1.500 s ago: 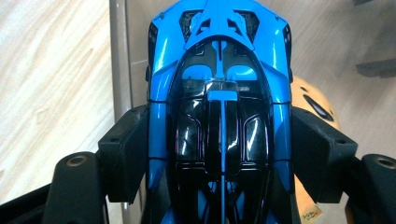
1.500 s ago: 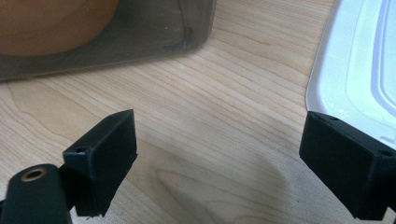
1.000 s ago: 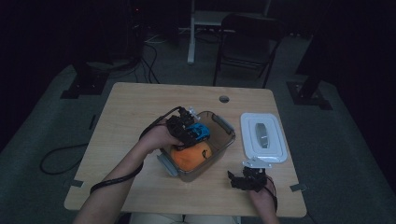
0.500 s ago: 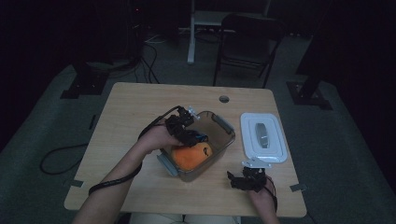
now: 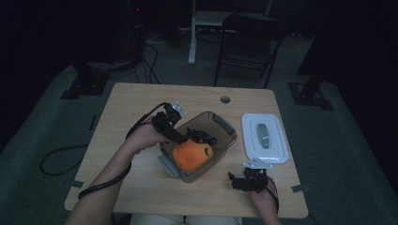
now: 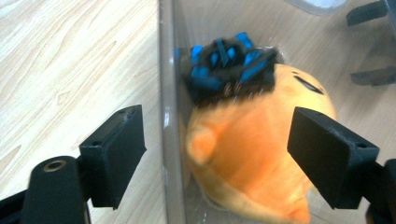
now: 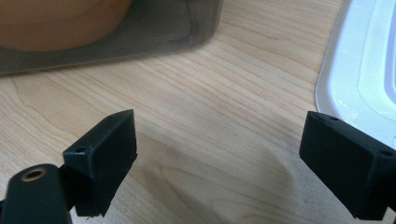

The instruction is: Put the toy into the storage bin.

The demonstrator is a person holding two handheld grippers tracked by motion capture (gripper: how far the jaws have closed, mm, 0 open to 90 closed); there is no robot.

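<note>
I saw the wooden table carrying a clear plastic container, its white lid lying flat just to its right. Inside sat an orange plush toy with a black-and-blue toy car resting on top of it at the far end. Left gripper hung over the container's left wall, jaws just having opened, nothing pinched, straddling wall and plush. Right gripper rested near the table's front edge below the lid, jaws wide, empty.
</note>
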